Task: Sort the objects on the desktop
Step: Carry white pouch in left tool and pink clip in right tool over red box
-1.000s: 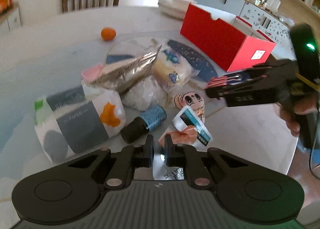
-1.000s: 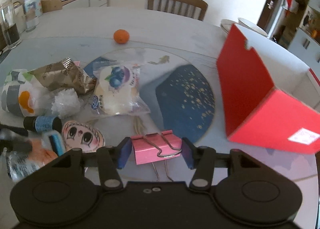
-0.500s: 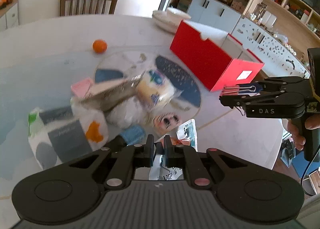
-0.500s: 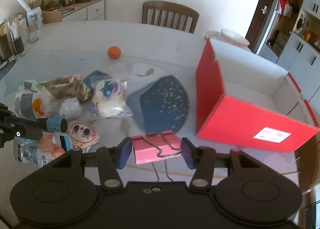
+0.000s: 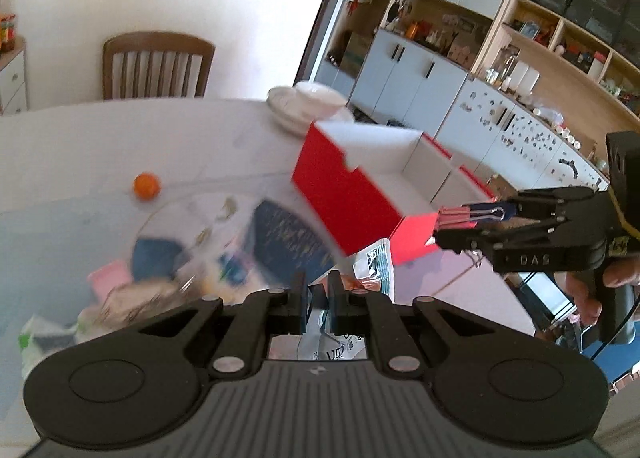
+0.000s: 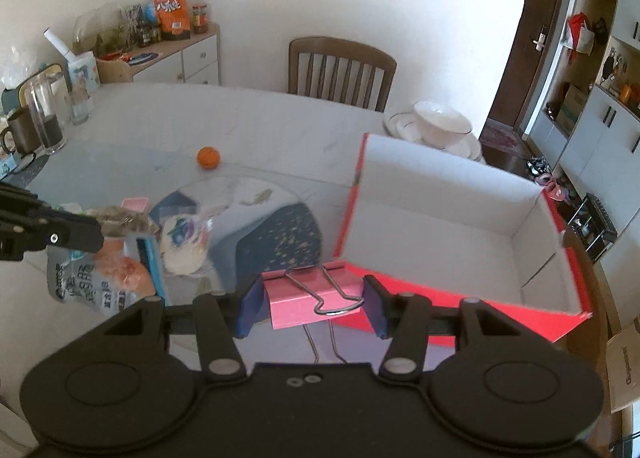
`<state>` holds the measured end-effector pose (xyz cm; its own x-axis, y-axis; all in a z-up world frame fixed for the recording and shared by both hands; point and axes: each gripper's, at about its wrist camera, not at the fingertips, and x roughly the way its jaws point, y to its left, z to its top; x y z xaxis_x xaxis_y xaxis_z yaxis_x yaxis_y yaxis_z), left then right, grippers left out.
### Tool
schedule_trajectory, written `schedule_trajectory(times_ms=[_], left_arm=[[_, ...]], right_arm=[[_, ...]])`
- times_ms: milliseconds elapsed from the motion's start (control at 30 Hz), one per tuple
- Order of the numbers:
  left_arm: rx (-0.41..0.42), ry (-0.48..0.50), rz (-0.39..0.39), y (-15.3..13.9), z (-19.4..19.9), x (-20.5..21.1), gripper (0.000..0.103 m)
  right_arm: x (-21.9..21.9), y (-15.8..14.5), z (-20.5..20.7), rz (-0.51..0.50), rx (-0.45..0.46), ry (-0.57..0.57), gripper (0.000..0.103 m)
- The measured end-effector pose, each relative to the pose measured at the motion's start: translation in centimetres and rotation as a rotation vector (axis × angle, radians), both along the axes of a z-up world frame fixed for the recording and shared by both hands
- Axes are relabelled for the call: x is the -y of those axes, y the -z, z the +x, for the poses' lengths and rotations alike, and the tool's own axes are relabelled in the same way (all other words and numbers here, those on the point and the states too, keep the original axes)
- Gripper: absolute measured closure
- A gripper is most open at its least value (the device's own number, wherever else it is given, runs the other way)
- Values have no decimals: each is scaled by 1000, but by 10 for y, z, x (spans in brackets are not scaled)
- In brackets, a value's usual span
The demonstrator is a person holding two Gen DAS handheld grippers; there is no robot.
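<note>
My right gripper [image 6: 312, 298] is shut on a pink binder clip [image 6: 308, 296] and holds it in the air at the near edge of the open red box [image 6: 460, 298]. In the left wrist view that gripper [image 5: 460, 224] and the clip [image 5: 454, 216] hang by the box's front right corner [image 5: 344, 194]. My left gripper [image 5: 318, 298] is shut on a silver and orange snack pouch [image 5: 374, 266], lifted off the table. In the right wrist view the pouch [image 6: 100, 274] hangs from the left gripper's fingers [image 6: 76, 236].
A small orange [image 6: 208, 157], a wrapped bun [image 6: 184, 242], a pink pad [image 5: 110, 278] and other packets lie on a round glass mat [image 6: 280, 218]. Stacked white dishes [image 6: 436, 128] stand behind the box. A chair [image 6: 340, 70] is at the far side. Glasses [image 6: 44, 118] stand far left.
Both grippers have risen and moved toward the red box, each with its object. The pouch has come up off the table. The box's white inside now shows.
</note>
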<state>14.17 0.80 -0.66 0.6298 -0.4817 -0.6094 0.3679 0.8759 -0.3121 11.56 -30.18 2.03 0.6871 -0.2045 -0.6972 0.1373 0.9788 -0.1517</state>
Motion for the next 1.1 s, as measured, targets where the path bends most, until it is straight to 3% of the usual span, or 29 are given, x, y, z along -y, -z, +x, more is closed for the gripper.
schedule_trajectory(times_ms=[367,800,1100], left_arm=[[53,-3,-4,-29,41,64,94],[108,37,67,-44,92,134,94],[91,47,116,-40,145,183,94]], right_arm=[[65,-19,-5,-13,35,-1,51],[132,-15,2,-13,36,35,51],[177,1,16,-2,0,81,51]])
